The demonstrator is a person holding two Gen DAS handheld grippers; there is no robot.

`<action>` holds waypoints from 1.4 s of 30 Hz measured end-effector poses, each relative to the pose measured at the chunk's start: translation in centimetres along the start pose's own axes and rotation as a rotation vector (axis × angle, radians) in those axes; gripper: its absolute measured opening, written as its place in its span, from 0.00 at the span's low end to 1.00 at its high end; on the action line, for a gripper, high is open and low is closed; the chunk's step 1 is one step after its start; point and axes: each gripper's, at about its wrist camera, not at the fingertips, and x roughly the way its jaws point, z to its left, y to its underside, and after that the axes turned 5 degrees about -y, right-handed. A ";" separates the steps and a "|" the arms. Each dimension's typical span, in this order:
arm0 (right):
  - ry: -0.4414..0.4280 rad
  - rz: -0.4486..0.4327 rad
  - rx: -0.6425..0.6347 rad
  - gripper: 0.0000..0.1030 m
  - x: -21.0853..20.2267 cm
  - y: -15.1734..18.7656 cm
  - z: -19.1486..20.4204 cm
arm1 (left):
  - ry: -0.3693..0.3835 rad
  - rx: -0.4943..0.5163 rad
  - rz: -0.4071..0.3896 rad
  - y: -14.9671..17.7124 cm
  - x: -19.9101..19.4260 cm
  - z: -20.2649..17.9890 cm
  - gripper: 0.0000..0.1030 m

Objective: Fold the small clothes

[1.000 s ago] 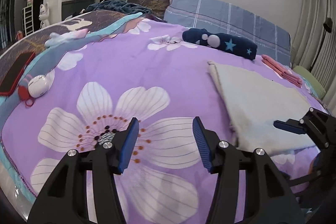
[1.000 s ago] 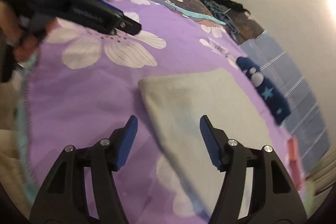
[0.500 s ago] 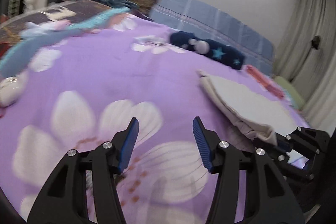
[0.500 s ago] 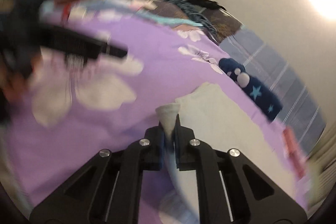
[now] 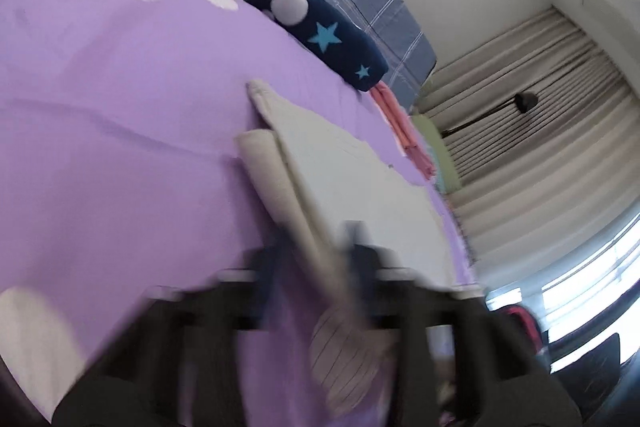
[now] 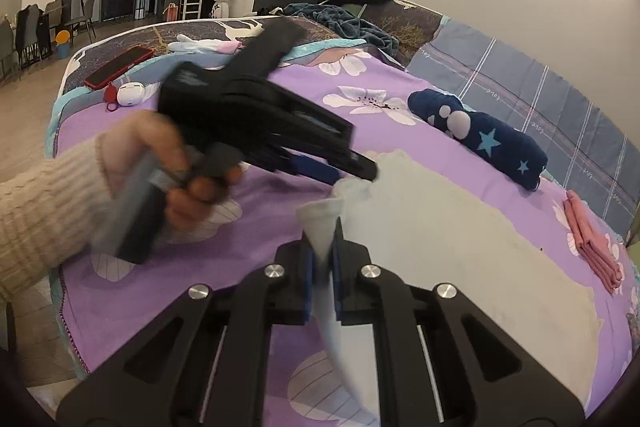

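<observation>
Right gripper (image 6: 323,267): clamped on a raised corner of the cream cloth (image 6: 460,247), fabric pinched to a thin peak between the blue pads. Left gripper (image 5: 320,267): jaws just closing over the cloth's near folded edge, apparently gripping it, though blur there leaves the hold uncertain. From the right view, left tip at the neighbouring corner, hand (image 6: 188,187) on the handle, knit sleeve (image 6: 44,211) behind.

Cloth itself: spread flat on the purple bedspread (image 6: 280,95), partly doubled along the near edge. Beyond it a rolled navy garment (image 6: 480,139) and a folded pink piece (image 6: 592,243), both well apart from the grippers.

Likely handling: light, limp, thin knit; droops from any single hold, slides readily over the spread. Best taken at two corners of one edge, pulled taut between them, then carried over to the far edge.
</observation>
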 end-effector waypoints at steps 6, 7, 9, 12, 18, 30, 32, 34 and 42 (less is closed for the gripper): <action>-0.044 0.014 -0.051 0.07 0.7 0.3 1.5 | -0.075 0.036 -0.140 -1.0 -2.0 -1.0 0.00; -0.050 0.027 -0.062 0.07 1.1 0.6 1.9 | -0.099 0.023 -0.150 -1.1 -2.3 -0.4 0.00; -0.080 0.077 -0.037 0.07 2.2 1.1 1.9 | -0.155 0.003 -0.154 -0.9 -2.4 0.8 0.00; -0.111 0.101 -0.008 0.07 2.9 1.5 1.7 | -0.144 -0.029 -0.144 -0.2 -2.9 1.9 0.00; -0.102 0.101 -0.026 0.08 2.8 1.5 2.1 | -0.002 -0.011 -0.044 0.3 -1.4 1.0 0.50; -0.110 0.112 -0.035 0.08 3.0 2.1 2.7 | -0.109 0.013 -0.015 -2.7 2.5 0.1 0.05; -0.116 0.117 -0.041 0.08 3.0 2.4 2.9 | -0.110 -0.008 -0.024 -2.8 2.6 0.6 0.06; -0.112 0.116 -0.046 0.08 2.8 2.5 2.9 | -0.123 -0.009 -0.038 -2.4 2.5 0.7 0.08; 0.003 0.118 -0.204 0.41 1.4 4.0 3.9 | -0.135 0.032 -0.066 -1.6 0.7 0.7 0.38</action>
